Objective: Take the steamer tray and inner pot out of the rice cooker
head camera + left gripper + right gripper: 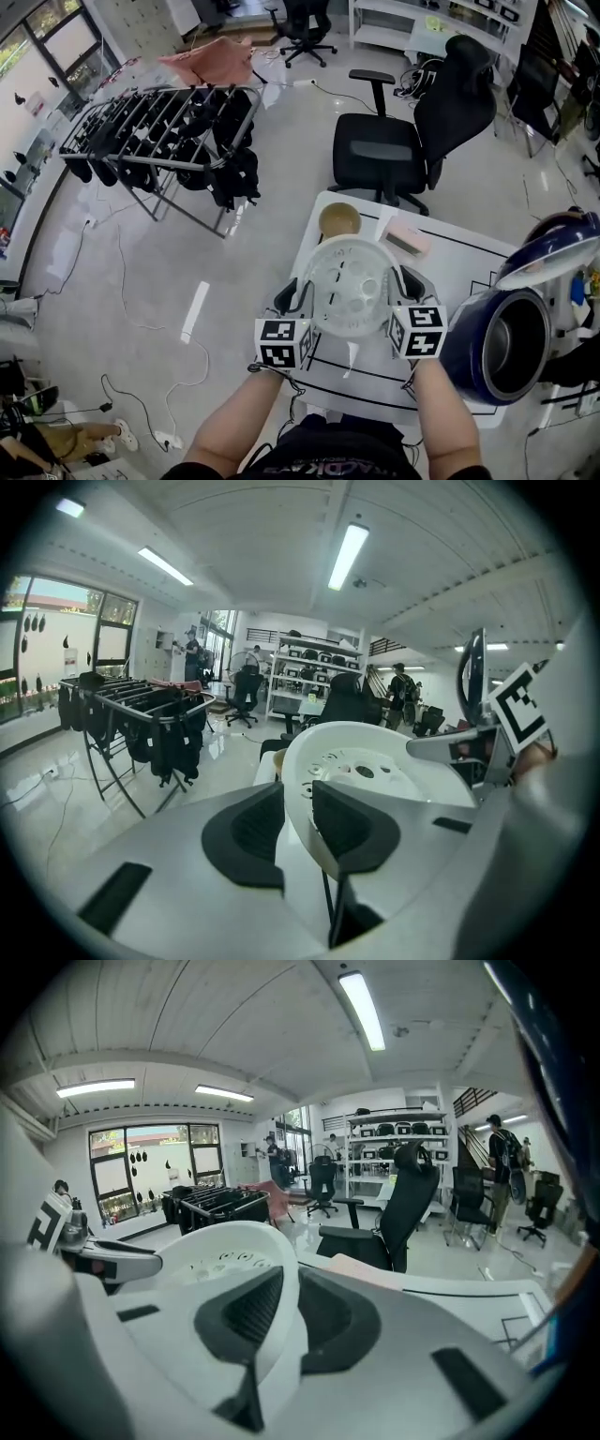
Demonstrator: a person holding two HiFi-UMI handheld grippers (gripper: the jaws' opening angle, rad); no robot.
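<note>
A round white steamer tray (352, 287) with holes in its floor hangs over the white table (450, 272), held from both sides. My left gripper (296, 298) is shut on the tray's left rim (298, 803). My right gripper (407, 284) is shut on the right rim (281, 1312). The dark blue rice cooker (502, 342) stands at the table's right end with its lid (553, 248) raised. Its metal inner pot (517, 345) sits inside it.
A tan bowl (338, 220) and a pink block (407, 237) lie on the table beyond the tray. A black office chair (412, 131) stands behind the table. A drying rack (164, 136) with dark clothes stands at the far left. Cables run over the floor.
</note>
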